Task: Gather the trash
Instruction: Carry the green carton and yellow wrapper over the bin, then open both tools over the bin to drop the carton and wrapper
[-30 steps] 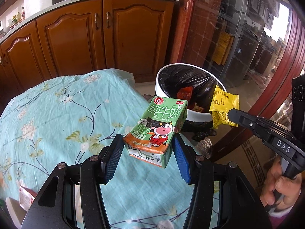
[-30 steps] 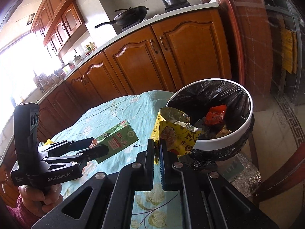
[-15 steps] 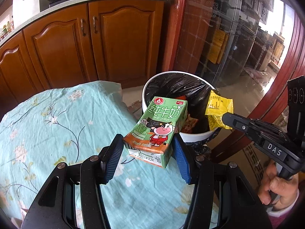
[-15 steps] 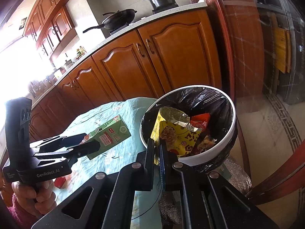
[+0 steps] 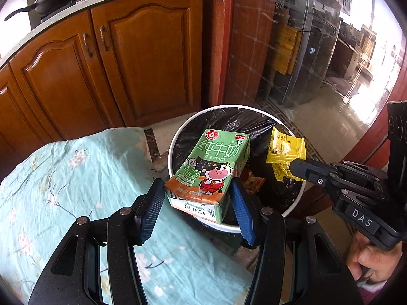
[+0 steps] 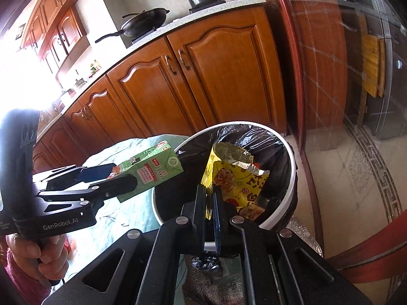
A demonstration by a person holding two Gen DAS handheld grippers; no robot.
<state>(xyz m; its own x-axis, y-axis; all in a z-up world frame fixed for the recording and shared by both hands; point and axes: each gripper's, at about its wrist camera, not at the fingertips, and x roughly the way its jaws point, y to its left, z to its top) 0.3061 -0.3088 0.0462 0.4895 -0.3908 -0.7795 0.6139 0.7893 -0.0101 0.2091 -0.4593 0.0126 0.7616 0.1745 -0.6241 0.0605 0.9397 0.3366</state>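
Two loads over the bin (image 5: 178, 137): left gripper (image 5: 197, 211) clamped on milk carton (image 5: 211, 167), right gripper (image 6: 209, 211) on yellow wrapper (image 6: 236, 178).

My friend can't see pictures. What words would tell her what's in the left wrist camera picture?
The left gripper holds a green milk carton with a cartoon cow over a white trash bin lined with a black bag. Beside it, the right gripper pinches a yellow snack wrapper above the same bin. A table with a floral teal tablecloth lies left, wooden kitchen cabinets behind.
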